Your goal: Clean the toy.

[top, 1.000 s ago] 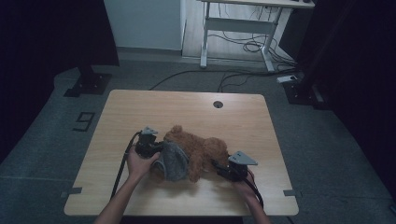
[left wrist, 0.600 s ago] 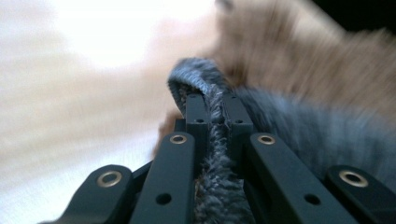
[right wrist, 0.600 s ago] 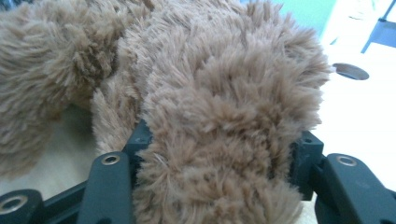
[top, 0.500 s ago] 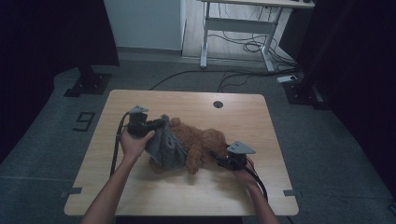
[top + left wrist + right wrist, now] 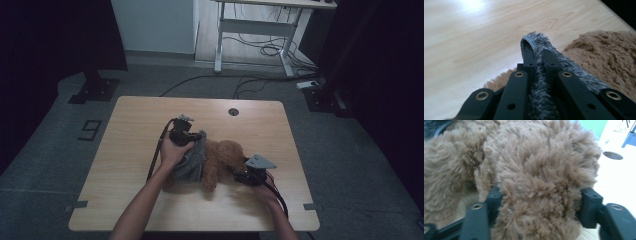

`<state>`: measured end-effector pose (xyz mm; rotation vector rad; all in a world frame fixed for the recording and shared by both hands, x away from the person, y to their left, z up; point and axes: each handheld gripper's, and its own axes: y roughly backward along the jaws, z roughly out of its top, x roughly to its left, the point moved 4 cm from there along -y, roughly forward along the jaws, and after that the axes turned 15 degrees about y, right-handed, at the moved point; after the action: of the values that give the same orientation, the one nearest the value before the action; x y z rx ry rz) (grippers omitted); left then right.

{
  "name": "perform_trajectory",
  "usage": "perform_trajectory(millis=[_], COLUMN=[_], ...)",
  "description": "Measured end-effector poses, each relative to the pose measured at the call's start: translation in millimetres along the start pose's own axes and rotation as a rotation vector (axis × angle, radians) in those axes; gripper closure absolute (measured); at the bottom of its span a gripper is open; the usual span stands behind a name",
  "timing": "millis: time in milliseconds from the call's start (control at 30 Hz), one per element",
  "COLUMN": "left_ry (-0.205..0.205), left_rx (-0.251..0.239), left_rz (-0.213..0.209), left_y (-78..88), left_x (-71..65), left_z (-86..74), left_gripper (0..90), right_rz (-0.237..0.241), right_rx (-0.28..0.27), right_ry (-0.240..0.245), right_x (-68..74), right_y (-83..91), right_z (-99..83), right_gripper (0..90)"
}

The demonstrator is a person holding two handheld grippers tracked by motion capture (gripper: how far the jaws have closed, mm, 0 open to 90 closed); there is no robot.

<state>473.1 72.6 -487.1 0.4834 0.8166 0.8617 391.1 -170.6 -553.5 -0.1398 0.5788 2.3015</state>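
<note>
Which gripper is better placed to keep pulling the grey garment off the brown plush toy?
Left. The left gripper is shut on the grey garment; the right gripper only straddles the plush toy.

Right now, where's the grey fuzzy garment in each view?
High view: grey fuzzy garment lies left of centre on the brown plush toy, under the left gripper.
Left gripper view: centre, its edge pinched between the shut jaws.
Right gripper view: a dark grey patch at the top left corner may be it; can't confirm.
Shared landmark: the brown plush toy.
</note>
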Motion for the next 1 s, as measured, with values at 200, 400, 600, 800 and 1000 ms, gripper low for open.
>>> perform_trajectory(millis=[200,400,600,800,1000], left_ry=[-0.046,-0.083,-0.097,-0.09,-0.197], left_rx=[-0.039,-0.088,-0.092,-0.095,-0.116], left_rz=[-0.023,-0.05,-0.067,-0.082,-0.142], left_y=[18.5,29.9,42.3,58.0,50.1], left_x=[-2.8,-8.9,-12.2,-20.4,-84.4], left_z=[-28.3,-51.1,-68.3,-65.3,-40.7], left_gripper=[83.4,83.3,83.3,82.7,82.6], right_rz=[0.022,0.021,0.11,0.073,0.059], right_rx=[0.003,-0.004,0.133,0.126,0.107], right_ry=[-0.129,-0.217,-0.226,-0.158,-0.117], right_x=[-2.8,-9.2,7.5,21.4,26.3], right_y=[14.5,29.4,3.3,2.7,4.8], right_z=[13.6,29.4,18.6,15.2,16.3], right_gripper=[13.1,11.1,1.2,18.1,24.2])
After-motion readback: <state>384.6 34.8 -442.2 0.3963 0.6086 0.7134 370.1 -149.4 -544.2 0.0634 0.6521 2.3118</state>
